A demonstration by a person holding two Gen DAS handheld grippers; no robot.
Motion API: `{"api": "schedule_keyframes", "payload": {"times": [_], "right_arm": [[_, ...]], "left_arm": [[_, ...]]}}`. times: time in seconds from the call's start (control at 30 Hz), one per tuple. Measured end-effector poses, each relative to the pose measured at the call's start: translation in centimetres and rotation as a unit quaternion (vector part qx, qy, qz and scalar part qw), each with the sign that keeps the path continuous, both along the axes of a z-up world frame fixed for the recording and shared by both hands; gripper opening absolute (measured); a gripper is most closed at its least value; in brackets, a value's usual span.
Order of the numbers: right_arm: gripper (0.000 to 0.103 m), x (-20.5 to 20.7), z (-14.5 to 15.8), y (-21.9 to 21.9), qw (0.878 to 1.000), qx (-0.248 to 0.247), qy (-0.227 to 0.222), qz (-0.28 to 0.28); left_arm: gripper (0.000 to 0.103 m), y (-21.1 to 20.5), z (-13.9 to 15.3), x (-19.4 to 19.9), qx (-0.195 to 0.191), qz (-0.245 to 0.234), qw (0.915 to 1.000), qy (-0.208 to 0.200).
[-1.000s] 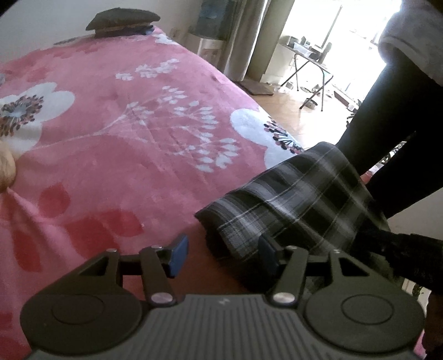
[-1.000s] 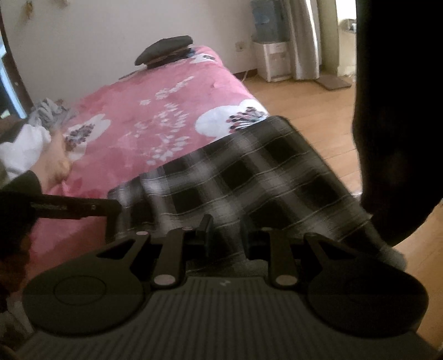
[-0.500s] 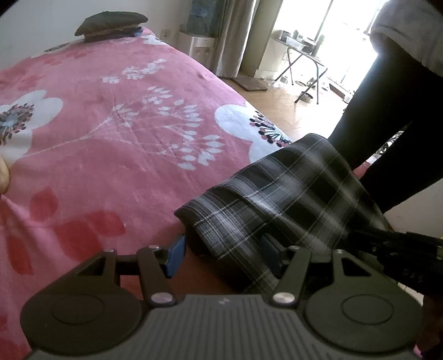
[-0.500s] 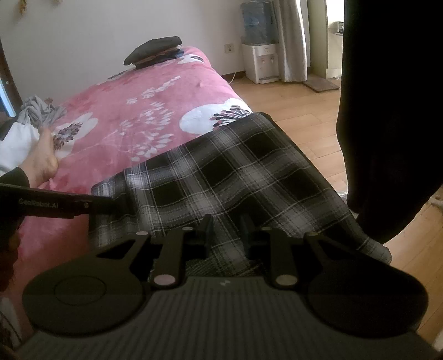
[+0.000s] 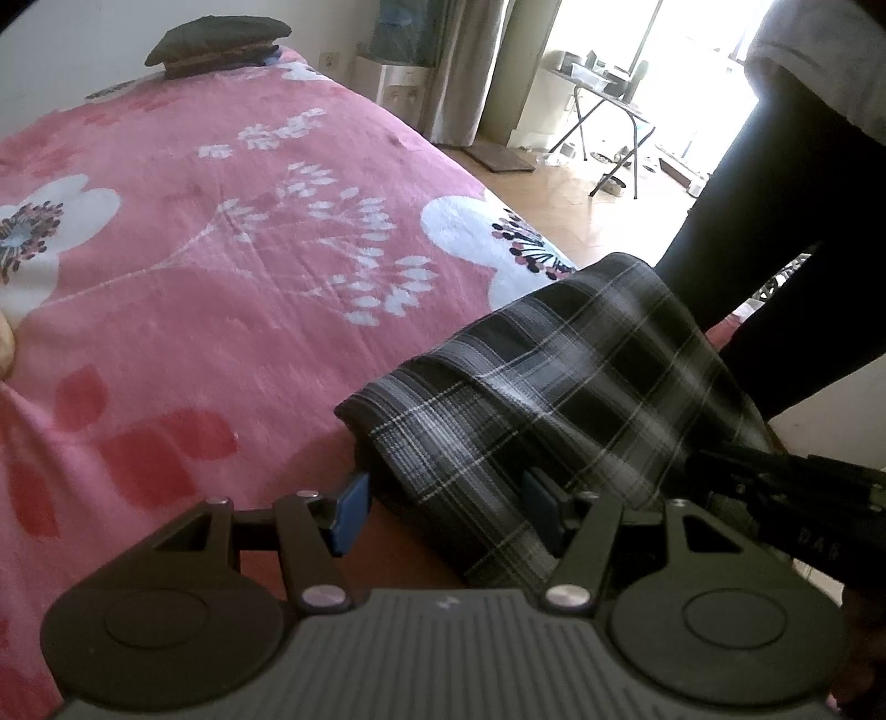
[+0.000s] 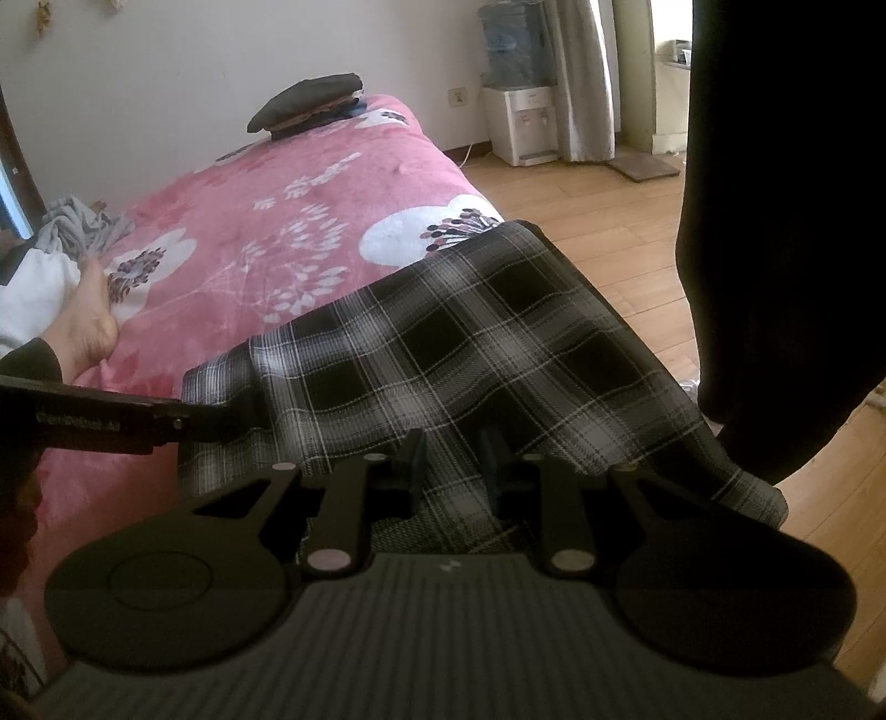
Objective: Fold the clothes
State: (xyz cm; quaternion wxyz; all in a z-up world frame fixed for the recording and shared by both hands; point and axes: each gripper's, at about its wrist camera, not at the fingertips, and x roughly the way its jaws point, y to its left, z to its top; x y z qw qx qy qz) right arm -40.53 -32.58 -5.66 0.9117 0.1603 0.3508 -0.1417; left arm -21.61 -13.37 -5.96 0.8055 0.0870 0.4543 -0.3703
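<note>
Black-and-white plaid cloth garment draped over near edge of pink floral blanket, lower right of frame, left gripper wide around its folded edge, right gripper narrow, pinching its hem

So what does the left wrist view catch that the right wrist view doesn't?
Only the left wrist view shows the folding table by the bright window, and the right tongs edge-on beside the plaid cloth. Only the right wrist view shows a bare foot, grey clothes and the left tongs at the cloth's corner. Both show the pink blanket, dark cushion and water dispenser.
</note>
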Motion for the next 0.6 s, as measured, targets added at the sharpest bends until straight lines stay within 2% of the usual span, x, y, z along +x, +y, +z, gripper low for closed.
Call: {"api": "schedule_keyframes", "payload": {"times": [0.6], "right_arm": [[0.02, -0.22, -0.19, 0.05, 1.0, 0.0, -0.002, 0.001]], "left_arm": [[0.061, -0.89, -0.3, -0.32, 0.004, -0.008, 1.0, 0.001]]}}
